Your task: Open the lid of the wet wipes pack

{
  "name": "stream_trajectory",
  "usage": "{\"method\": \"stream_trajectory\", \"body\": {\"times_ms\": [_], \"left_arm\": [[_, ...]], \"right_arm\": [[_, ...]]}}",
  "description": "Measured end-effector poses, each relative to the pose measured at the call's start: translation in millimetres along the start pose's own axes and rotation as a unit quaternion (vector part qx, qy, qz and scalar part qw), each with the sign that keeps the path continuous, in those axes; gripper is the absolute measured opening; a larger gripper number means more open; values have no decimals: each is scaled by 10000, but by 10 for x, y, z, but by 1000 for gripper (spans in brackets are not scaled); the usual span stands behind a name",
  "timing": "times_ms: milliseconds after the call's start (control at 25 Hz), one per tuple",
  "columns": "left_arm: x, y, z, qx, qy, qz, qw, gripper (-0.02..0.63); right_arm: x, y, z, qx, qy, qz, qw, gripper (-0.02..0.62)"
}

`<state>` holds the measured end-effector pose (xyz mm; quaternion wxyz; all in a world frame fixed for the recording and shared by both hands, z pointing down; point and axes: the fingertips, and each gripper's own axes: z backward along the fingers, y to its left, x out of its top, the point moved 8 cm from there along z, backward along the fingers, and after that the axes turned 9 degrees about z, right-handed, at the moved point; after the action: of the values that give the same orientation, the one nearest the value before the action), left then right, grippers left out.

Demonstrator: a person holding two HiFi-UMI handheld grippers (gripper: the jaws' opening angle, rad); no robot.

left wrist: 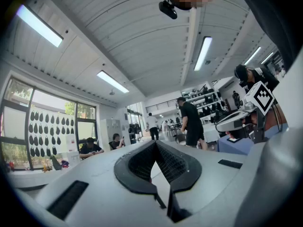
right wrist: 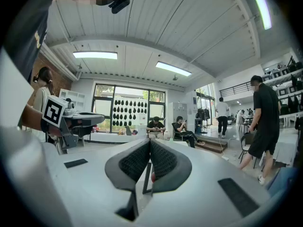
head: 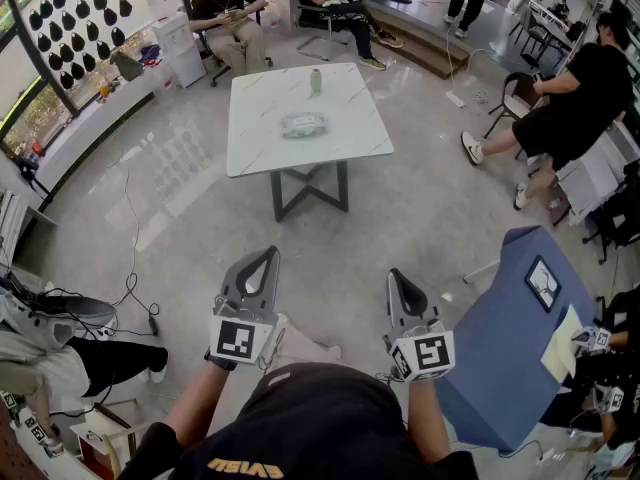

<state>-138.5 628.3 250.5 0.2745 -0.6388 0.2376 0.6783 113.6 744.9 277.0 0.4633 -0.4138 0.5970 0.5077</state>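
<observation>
Both the left gripper (head: 266, 258) and right gripper (head: 398, 278) are closed, empty; I'd approach the table (head: 258, 143) at twelve o'clock, pin the wipes pack (head: 303, 124) with one, then open the other under its lid.

From above, the person holds both grippers out in front of the torso, side by side and apart, each pointing forward and level. The left gripper (head: 268, 255) has its jaws pressed together with nothing between them; in the left gripper view its dark ribbed pads (left wrist: 142, 162) meet at the tip. The right gripper (head: 396, 275) is closed and empty the same way, its pads (right wrist: 163, 160) touching. Each carries a marker cube at its rear: left cube (head: 240, 339), right cube (head: 428, 355). The bare left forearm (head: 190, 406) and right forearm (head: 426, 423) run back toward the body.
</observation>
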Motion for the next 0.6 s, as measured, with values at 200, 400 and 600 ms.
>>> {"method": "stream_trajectory", "body": {"times_ms": [200,400,600], "left_arm": [[-3,99,96,217,109,-239,9994,11],[-17,58,151,231,185,-300,9991,11],[-41,32,150,180,290,-293,9990,11]], "right_arm": [[35,41,-87,173,-27,181,9997,2],[13,63,-74,251,6,257,9994,2],[9,58,-82,238,-64,179,9995,2]]}}
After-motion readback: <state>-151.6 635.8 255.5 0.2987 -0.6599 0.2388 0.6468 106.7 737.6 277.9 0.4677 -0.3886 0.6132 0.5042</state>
